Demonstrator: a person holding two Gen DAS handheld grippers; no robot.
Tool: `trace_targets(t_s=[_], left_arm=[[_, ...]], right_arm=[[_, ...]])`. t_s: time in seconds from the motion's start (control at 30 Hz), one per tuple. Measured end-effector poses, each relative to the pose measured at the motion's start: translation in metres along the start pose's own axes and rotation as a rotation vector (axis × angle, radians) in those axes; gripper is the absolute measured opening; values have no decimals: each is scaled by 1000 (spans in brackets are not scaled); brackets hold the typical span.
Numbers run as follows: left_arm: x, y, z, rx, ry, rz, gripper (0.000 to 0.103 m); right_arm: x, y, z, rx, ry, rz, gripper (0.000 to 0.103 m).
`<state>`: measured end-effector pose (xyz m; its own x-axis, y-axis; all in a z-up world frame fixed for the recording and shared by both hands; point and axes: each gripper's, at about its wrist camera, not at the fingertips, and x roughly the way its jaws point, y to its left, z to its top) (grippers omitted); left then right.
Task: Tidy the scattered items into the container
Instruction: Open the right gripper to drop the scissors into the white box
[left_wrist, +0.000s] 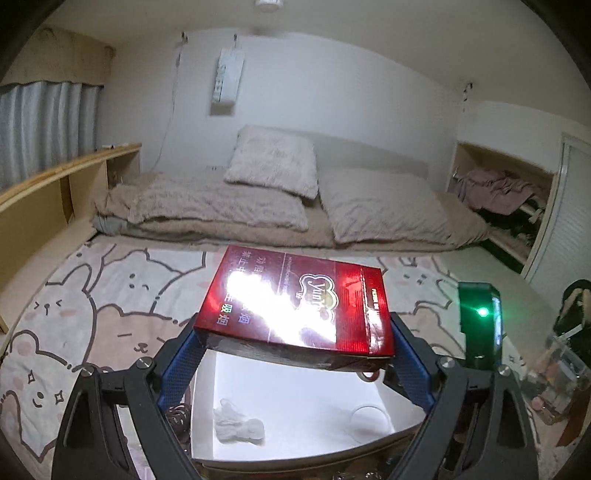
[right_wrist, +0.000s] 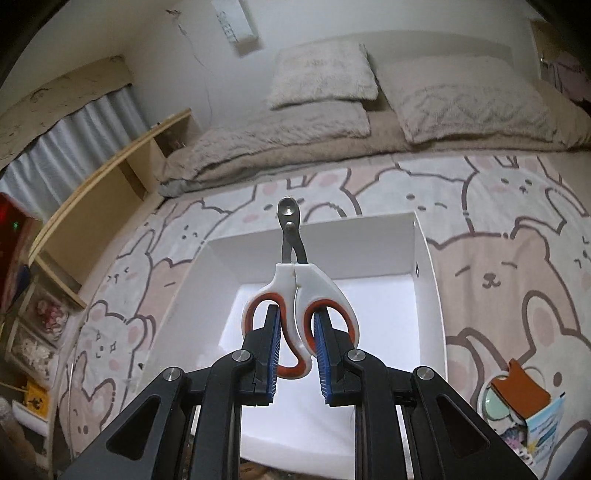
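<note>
The right gripper (right_wrist: 297, 354) is clamping the scissors (right_wrist: 297, 295) by the handles, a blue pad pressing inside each orange-lined loop. The scissors are pointing straight away from the wrist, long axis running up the right wrist view, blades closed, tip reaching just past the far wall of the white container (right_wrist: 424, 280). They are hanging above the container's open floor.

Over on the left, the left gripper (left_wrist: 295, 354) is standing wide, its pads squeezing the two sides of the red box (left_wrist: 295, 310). The box is lying flat across the fingers, long axis running away from the camera, sitting above the container (left_wrist: 295, 424). Below it, a crumpled white scrap (left_wrist: 238, 424) is lying inside the container.
</note>
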<state>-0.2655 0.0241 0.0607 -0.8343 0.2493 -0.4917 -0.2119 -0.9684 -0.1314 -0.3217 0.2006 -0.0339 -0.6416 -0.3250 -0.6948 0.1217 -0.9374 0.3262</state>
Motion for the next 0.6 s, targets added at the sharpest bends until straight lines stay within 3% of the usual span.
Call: trace_targets(t_s=[0.33, 0.6], left_arm=[[62, 1, -21, -34, 137, 51, 93], [94, 3, -44, 1, 222, 84, 93]], right_arm=[[34, -11, -18, 16, 138, -38, 18], [51, -11, -29, 17, 215, -51, 18]])
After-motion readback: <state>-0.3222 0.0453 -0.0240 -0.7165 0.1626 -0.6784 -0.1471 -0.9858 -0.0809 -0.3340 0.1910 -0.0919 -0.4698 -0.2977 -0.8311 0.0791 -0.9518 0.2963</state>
